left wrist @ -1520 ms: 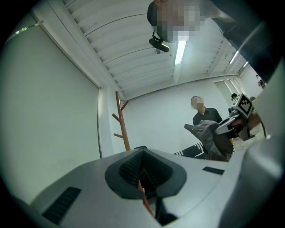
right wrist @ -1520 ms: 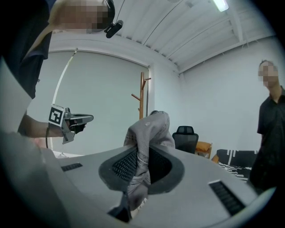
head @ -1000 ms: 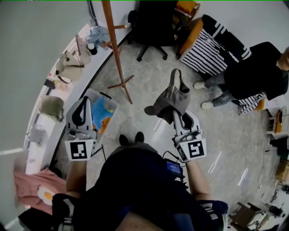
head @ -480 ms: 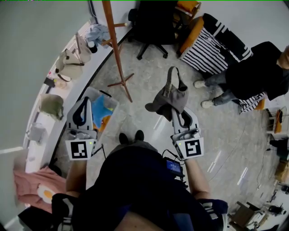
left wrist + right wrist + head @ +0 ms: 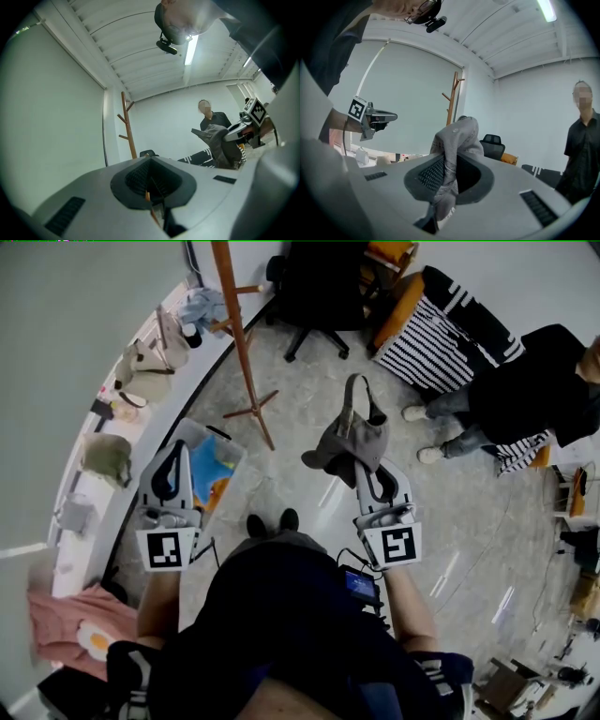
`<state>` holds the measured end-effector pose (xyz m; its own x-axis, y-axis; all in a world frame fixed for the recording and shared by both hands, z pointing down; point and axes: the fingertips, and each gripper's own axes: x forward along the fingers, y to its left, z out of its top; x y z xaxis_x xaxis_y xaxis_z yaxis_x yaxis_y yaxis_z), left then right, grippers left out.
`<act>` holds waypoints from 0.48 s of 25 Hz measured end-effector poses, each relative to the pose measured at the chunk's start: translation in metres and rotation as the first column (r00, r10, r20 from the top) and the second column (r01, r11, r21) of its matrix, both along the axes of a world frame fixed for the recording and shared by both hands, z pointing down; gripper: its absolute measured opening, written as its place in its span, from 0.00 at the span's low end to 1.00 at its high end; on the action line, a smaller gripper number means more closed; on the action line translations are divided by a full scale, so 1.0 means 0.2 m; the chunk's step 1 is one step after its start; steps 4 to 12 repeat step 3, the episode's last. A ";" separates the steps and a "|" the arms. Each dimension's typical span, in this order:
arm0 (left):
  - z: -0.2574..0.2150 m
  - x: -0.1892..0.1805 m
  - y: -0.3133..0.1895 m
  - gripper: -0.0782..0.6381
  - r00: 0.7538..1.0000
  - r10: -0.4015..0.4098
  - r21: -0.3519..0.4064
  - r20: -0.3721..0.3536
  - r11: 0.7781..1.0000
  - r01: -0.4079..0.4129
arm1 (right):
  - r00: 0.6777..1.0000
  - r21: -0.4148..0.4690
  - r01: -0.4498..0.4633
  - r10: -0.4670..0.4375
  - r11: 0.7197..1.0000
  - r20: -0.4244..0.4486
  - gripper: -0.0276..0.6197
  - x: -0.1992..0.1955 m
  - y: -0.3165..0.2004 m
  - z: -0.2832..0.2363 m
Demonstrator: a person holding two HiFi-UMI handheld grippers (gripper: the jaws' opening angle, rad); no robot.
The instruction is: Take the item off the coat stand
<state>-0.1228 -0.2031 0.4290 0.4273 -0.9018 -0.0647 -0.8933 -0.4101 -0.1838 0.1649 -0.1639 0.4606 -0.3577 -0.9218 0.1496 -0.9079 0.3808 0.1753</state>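
Note:
The wooden coat stand (image 5: 240, 343) rises at the upper left of the head view, its pegs bare as far as I see. A grey cap (image 5: 354, 440) hangs off the stand, over the floor, pinched in my right gripper (image 5: 362, 470). In the right gripper view the cap's fabric (image 5: 457, 140) is squeezed between the jaws of the right gripper (image 5: 449, 177), with the stand (image 5: 453, 101) behind. My left gripper (image 5: 170, 474) hovers over a bin; in its own view the left gripper (image 5: 152, 180) has its jaws together with nothing held, and the cap (image 5: 217, 140) shows to the right.
A clear bin (image 5: 221, 448) with blue and orange items sits below the left gripper. A ledge (image 5: 105, 512) along the curved wall carries bags and clothes. A black office chair (image 5: 319, 287), a striped seat (image 5: 441, 334) and a person in black (image 5: 530, 390) lie beyond.
My right gripper with the cap has drifted slightly left and a little closer to my body. The left gripper has barely moved.

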 end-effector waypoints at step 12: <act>0.00 0.00 0.00 0.14 1.000 -0.004 -0.005 0.000 1.000 0.004 | 1.000 0.013 0.007 -0.007 1.000 0.007 0.13 0.01 0.00 0.00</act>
